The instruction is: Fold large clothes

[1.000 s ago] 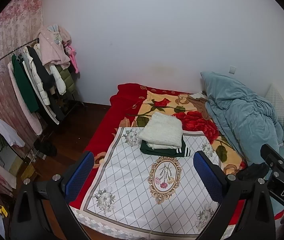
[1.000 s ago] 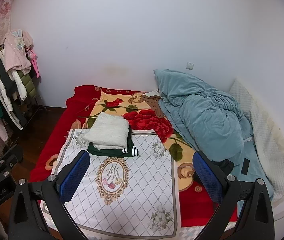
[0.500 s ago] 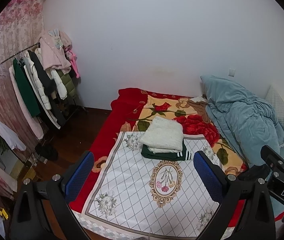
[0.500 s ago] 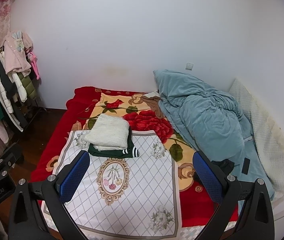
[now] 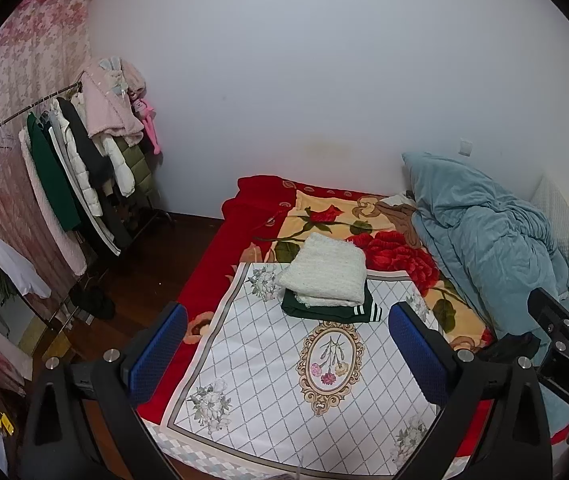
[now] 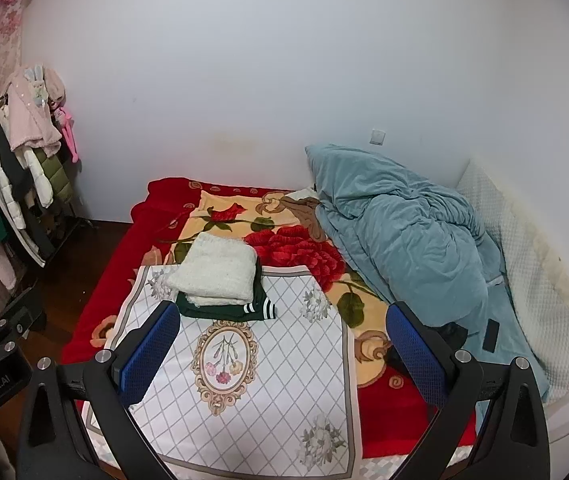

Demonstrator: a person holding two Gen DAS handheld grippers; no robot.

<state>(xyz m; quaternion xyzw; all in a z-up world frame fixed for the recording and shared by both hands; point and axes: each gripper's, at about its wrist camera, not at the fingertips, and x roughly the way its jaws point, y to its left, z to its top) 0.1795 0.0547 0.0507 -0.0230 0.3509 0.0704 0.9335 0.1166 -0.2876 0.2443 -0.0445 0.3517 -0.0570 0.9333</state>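
A folded white knit garment (image 5: 326, 274) lies on top of a folded dark green garment with white stripes (image 5: 334, 312), at the far end of a white diamond-pattern cloth (image 5: 268, 364) on the bed. The same stack shows in the right wrist view, white (image 6: 216, 270) over green (image 6: 244, 310). My left gripper (image 5: 288, 354) is open and empty, held high above the near part of the cloth. My right gripper (image 6: 280, 350) is open and empty, also well above the bed.
A red floral blanket (image 5: 320, 220) covers the bed. A rumpled teal duvet (image 6: 404, 236) fills its right side, with a black item (image 6: 492, 334) on it. A clothes rack with hanging coats (image 5: 76, 184) stands at the left over dark wood floor (image 5: 152, 268).
Both grippers have drawn back and up from the bed a little, so the folded stack looks smaller and lower in view. Both stay open and empty.
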